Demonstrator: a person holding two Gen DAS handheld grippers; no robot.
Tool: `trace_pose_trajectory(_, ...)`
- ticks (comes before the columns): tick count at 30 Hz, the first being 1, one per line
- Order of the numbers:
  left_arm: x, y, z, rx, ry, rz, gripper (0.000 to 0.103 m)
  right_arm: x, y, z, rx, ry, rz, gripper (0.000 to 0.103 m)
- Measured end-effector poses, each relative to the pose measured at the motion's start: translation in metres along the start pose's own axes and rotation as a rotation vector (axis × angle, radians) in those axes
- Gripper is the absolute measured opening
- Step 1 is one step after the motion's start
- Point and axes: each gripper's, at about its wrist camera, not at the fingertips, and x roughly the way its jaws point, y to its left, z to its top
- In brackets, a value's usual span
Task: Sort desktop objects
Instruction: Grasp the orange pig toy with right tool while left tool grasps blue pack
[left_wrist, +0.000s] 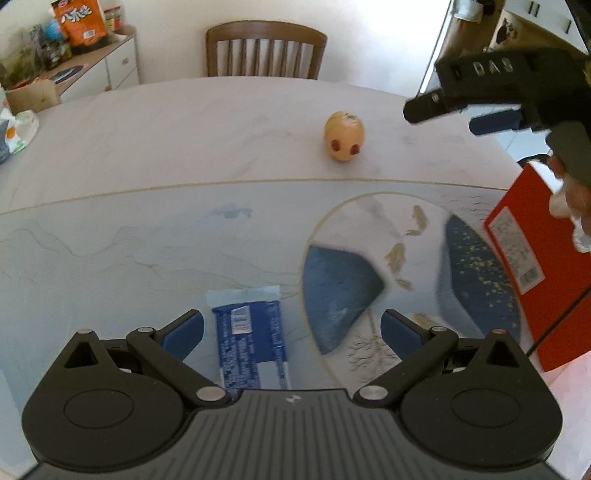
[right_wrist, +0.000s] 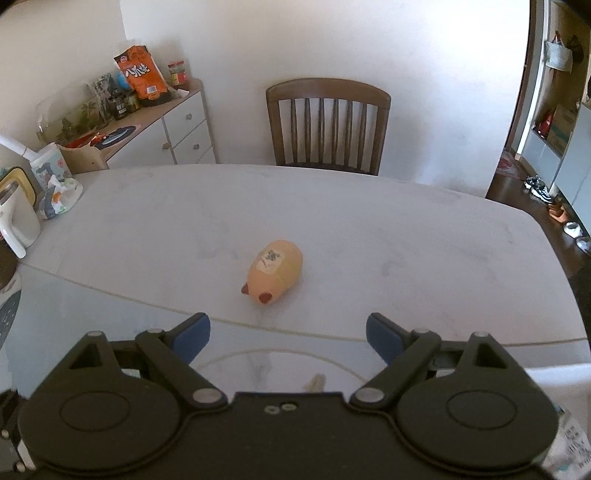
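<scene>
Lettering "DAS" on right gripper (left_wrist: 480, 114)

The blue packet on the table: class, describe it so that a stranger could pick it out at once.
Start from the pale table with the wooden chair at its far side. The blue packet lies flat at the near edge, between the left gripper's open fingers. Unlike the rounded peach toy farther off, it is flat, rectangular and printed.

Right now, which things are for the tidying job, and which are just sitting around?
For the job:
- peach toy, lying on the table
- blue packet, between the open left gripper fingers
- red box at the table's right edge
- right gripper, open and empty

Just sitting around:
- wooden chair
- orange snack bag on the cabinet
- white kettle
</scene>
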Motion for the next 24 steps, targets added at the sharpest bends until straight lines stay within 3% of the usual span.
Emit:
trace_pose_trajectory(14,0.024,0.013,-0.015,-0.009,-0.007,0.088,0.102,0.060,0.014,0.020,0.005,0.003,-0.011,0.091)
trace_pose_trajectory(24,0.026,0.000,-0.022,0.037,-0.014,0.134,0.102,0.101,0.018,0.028,0.042,0.071,-0.058,0.091)
